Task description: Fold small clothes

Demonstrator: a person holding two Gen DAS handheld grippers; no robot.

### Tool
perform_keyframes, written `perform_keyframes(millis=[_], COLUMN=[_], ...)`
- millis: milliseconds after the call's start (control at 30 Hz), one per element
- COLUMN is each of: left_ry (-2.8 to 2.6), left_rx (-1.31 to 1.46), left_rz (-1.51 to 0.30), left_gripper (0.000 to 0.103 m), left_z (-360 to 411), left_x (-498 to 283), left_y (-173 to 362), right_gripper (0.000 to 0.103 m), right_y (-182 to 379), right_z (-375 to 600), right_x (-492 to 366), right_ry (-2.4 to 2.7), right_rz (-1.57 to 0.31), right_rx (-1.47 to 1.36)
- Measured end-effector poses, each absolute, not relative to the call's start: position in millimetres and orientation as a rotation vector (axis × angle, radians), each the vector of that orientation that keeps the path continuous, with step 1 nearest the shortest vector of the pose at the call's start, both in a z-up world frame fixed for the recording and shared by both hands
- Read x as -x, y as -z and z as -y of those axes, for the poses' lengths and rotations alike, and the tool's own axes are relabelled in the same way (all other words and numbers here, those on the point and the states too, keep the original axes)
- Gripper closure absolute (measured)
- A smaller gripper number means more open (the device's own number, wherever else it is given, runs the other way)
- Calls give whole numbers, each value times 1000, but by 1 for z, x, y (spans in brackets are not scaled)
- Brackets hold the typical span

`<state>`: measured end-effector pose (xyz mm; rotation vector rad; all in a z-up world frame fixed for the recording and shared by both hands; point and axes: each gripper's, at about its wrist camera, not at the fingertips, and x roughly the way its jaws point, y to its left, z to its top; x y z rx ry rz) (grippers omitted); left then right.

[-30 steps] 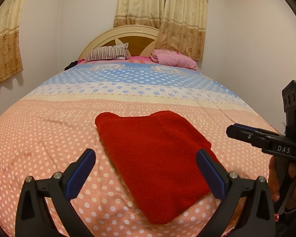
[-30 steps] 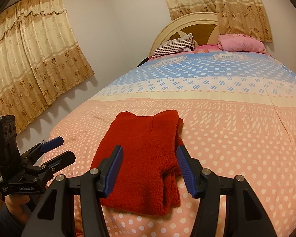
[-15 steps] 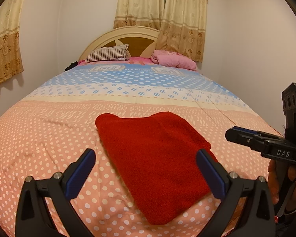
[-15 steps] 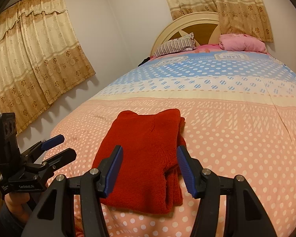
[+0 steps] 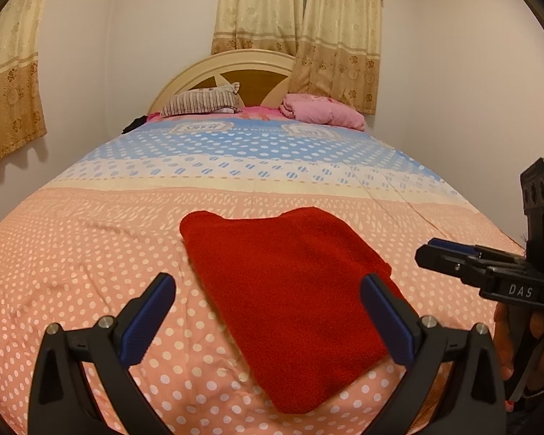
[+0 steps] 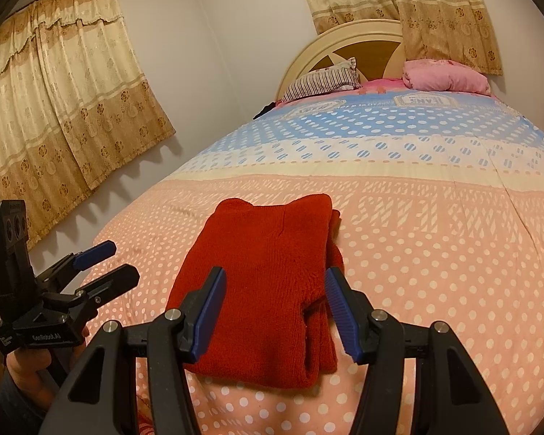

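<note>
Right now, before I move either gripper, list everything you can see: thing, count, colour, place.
folded garment: one, red, on the near pink part of the bedspread, ahead of both grippers
bedspread: one, pink, cream and blue with white dots, covering the bed
striped pillow: one, brown and white, at the headboard, left
pink pillow: one, at the headboard, right
headboard: one, cream and brown, at the far wall
curtains: two sets, beige floral, side and far walls
dark item: one, far left bed edge, unclear
left gripper: open, empty
right gripper: open, empty
</note>
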<state>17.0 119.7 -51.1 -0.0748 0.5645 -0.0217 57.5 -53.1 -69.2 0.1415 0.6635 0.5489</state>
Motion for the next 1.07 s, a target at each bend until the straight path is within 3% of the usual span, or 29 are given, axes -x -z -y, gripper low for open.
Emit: perform_keyframes(millis=[1067], left_ry=[-27], left_rx=[11], left_rz=[-509], left_gripper=[0], left_z=[-117], left_x=[-13], left_y=[46], right_gripper=[45], right_y=[80], right_z=[48], right_x=[-57], right_ry=[-573], right_rz=[-689], right_rx=[-108])
